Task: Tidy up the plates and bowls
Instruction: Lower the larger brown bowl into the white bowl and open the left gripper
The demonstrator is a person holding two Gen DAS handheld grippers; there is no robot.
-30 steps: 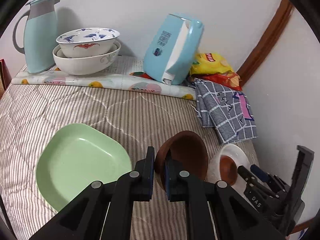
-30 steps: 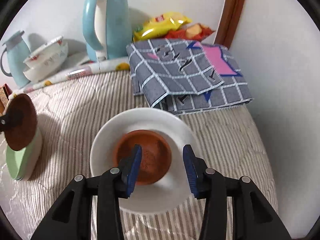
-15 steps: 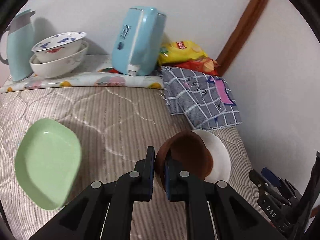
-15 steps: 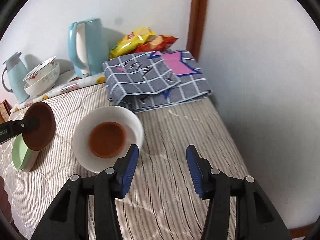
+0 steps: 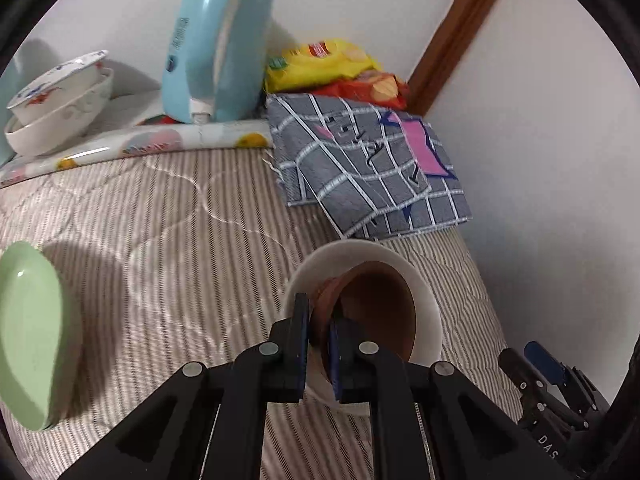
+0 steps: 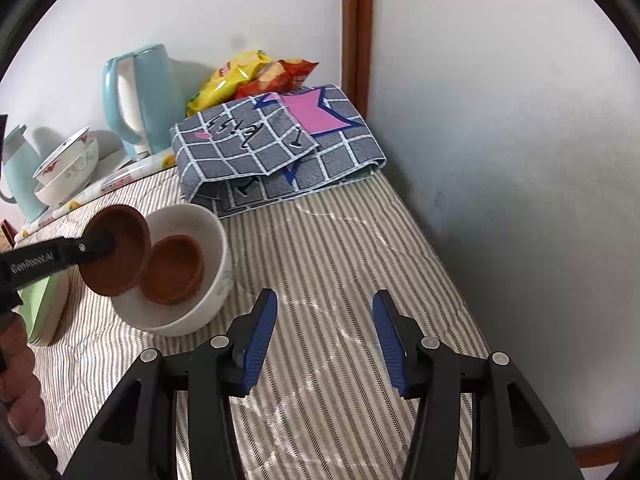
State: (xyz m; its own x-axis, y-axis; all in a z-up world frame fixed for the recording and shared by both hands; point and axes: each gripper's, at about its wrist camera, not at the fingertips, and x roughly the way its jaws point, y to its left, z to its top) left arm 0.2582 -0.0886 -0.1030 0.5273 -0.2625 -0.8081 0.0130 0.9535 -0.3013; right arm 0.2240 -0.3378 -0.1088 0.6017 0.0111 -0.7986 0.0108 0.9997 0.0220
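My left gripper [image 5: 319,334] is shut on the rim of a brown wooden bowl [image 5: 380,312] and holds it tilted over a white bowl [image 5: 360,254] on the striped cover. In the right wrist view the held brown bowl [image 6: 120,256] hangs at the white bowl's [image 6: 208,280] left rim, beside a second brown bowl [image 6: 174,272] lying inside it. A green plate [image 5: 28,340] lies at the left. My right gripper [image 6: 324,334] is open and empty, to the right of the white bowl, above the cover.
Two stacked patterned bowls [image 5: 56,108] and a blue kettle [image 5: 216,48] stand at the back on a fruit-print mat. A grey checked cloth [image 5: 368,172] and snack bags [image 5: 332,68] lie in the back right corner by the wall. The right gripper shows in the left wrist view [image 5: 556,404].
My left gripper carried the brown bowl right, from beside the green plate to over the white bowl. My right gripper drew back and to the right, away from the white bowl, staying open.
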